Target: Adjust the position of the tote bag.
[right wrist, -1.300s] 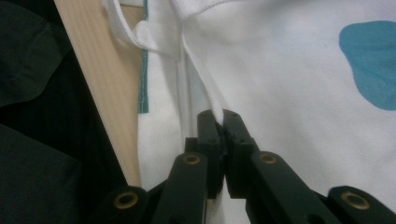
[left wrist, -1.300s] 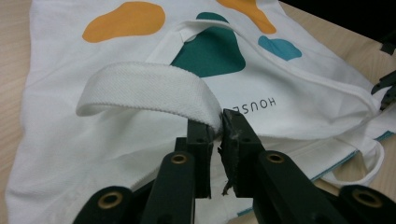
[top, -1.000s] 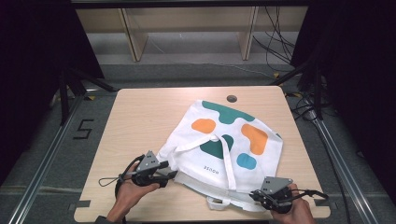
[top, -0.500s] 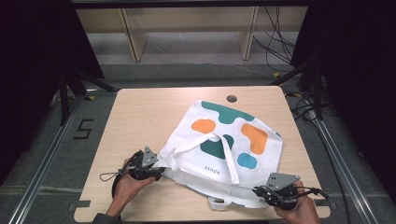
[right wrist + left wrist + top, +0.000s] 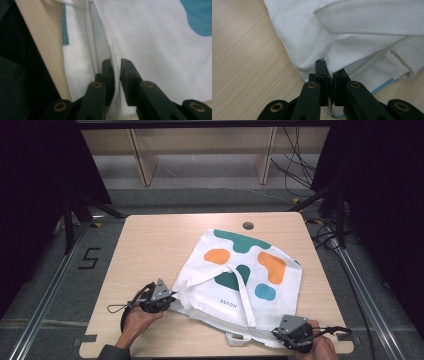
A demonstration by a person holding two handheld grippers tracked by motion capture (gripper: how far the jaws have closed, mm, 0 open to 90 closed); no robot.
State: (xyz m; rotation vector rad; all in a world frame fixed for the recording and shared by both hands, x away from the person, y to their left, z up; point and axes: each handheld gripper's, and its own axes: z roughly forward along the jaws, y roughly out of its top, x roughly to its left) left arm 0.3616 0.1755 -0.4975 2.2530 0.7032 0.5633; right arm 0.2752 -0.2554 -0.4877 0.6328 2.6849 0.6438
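At the near edge of the wooden table (image 5: 150,245), the right gripper (image 5: 294,334) lies at the near right corner of the white tote bag (image 5: 280,290); in the right gripper view its jaws stand almost together, with the bag's hemmed edge (image 5: 113,62) pinched between them. The left gripper (image 5: 159,296), a little farther in and well apart from the right one, meets the bag's near left corner; in the left gripper view its jaws are pressed tight on a fold of white cloth (image 5: 329,67). A woven white strap (image 5: 372,20) crosses the fabric just beyond those jaws. Between the two grippers the bag's open mouth faces the person, and a small handle loop (image 5: 237,339) lies at the table's near edge. Beyond this, the bag lies flat on the table's right half, turned at an angle, its two long handles (image 5: 246,295) spread over the printed face. Orange, teal and blue patches (image 5: 272,265) mark the cloth. Near the far edge sits a dark round grommet (image 5: 248,226).
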